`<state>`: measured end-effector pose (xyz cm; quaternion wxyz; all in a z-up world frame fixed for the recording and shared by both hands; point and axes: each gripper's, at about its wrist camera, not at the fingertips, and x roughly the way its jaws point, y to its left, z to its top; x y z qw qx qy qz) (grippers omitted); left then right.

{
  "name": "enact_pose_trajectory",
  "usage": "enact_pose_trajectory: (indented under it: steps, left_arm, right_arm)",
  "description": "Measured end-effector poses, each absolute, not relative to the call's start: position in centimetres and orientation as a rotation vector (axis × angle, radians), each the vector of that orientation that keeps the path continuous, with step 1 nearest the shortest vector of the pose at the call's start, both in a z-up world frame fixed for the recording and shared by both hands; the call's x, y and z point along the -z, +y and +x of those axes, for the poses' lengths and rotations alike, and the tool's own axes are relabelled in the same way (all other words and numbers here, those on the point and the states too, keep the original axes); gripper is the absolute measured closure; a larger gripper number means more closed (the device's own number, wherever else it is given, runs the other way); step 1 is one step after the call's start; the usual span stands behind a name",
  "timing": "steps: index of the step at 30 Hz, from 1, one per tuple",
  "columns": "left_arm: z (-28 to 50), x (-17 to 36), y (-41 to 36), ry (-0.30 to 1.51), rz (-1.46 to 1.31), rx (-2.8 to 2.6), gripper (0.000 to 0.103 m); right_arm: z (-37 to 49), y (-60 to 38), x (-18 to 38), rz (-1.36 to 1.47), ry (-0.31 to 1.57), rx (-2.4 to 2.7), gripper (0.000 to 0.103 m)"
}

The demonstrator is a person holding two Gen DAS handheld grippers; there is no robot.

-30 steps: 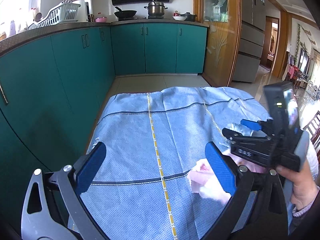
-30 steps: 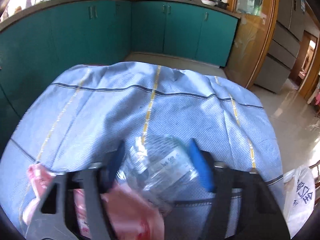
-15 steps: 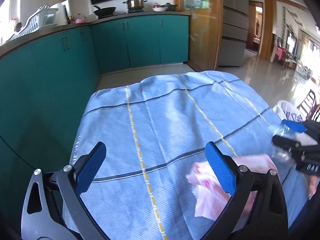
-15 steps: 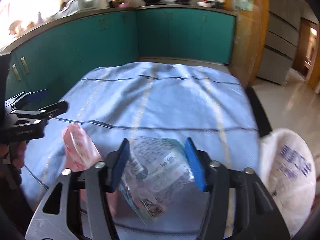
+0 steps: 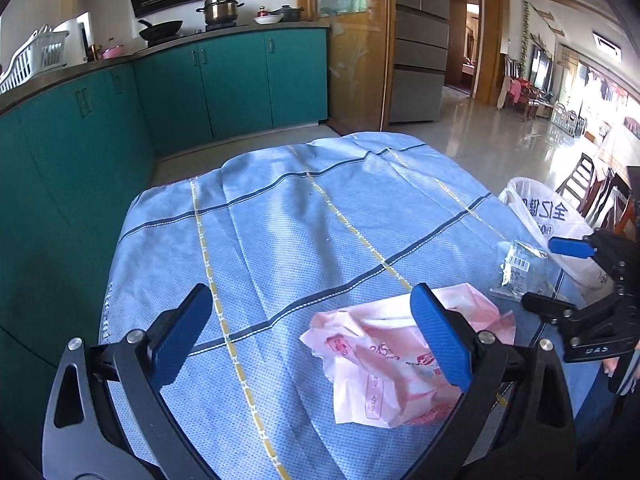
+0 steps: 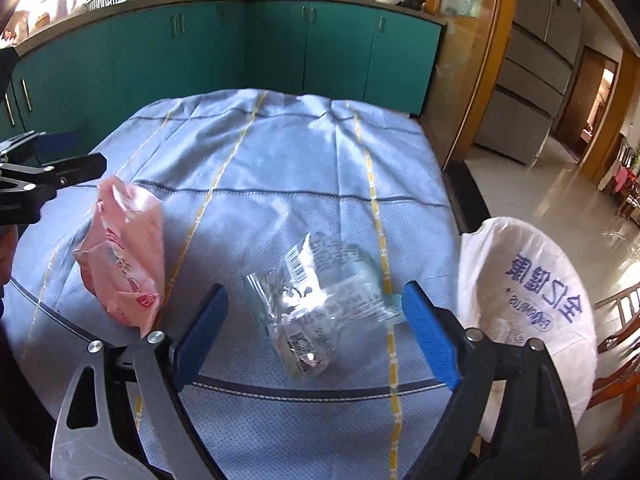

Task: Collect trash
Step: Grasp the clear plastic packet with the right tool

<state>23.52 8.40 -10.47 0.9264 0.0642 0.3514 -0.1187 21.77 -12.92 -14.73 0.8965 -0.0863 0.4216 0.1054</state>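
Observation:
A crumpled clear plastic wrapper (image 6: 320,308) sits between the wide-spread blue fingers of my right gripper (image 6: 316,308). The jaws are opening and neither pad presses on it. From the left wrist the clear wrapper (image 5: 520,272) and right gripper (image 5: 560,276) show at the table's right edge. A pink wrapper (image 5: 384,360) lies on the cloth, partly behind the right finger of my open left gripper (image 5: 308,320), which holds nothing. The pink wrapper (image 6: 124,260) also shows left of my right gripper. A white plastic bag (image 6: 528,300) stands open just past the table's right edge.
The table wears a blue cloth (image 5: 280,232) with yellow and dark stripes. Teal cabinets (image 5: 240,80) run along the left and far side. A fridge (image 6: 532,80) and wooden chairs (image 5: 580,184) stand to the right, past a glossy tiled floor.
My right gripper carried the clear wrapper rightward to beside the white bag, then its jaws spread off it. My left gripper swung right, bringing the pink wrapper against its right finger.

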Motion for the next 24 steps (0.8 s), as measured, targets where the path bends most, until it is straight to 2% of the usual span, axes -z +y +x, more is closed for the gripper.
enact_pose_trajectory:
  steps: [7, 9, 10, 11, 16, 24]
  left_arm:
    - [23.4, 10.7, 8.5, 0.730, 0.140, 0.296, 0.004]
    - [23.0, 10.6, 8.4, 0.724, 0.149, 0.350, 0.004]
    - [22.6, 10.5, 8.1, 0.720, 0.161, 0.384, 0.004]
    - [22.4, 10.6, 8.0, 0.718, 0.170, 0.400, 0.004]
    - [22.1, 11.4, 6.8, 0.738, 0.225, 0.427, 0.004]
    - [22.3, 13.2, 5.5, 0.796, 0.265, 0.450, 0.004]
  right_arm:
    - [20.9, -11.7, 15.4, -0.239, 0.891, -0.228, 0.016]
    - [20.8, -11.6, 15.4, -0.231, 0.894, -0.241, 0.023]
    - [20.8, -11.6, 15.4, -0.221, 0.901, -0.254, 0.034]
    - [20.8, -11.6, 15.4, -0.211, 0.901, -0.264, 0.035]
    - [20.3, -11.2, 14.6, -0.203, 0.874, -0.285, 0.039]
    - [20.3, -11.6, 14.2, -0.205, 0.862, -0.233, 0.039]
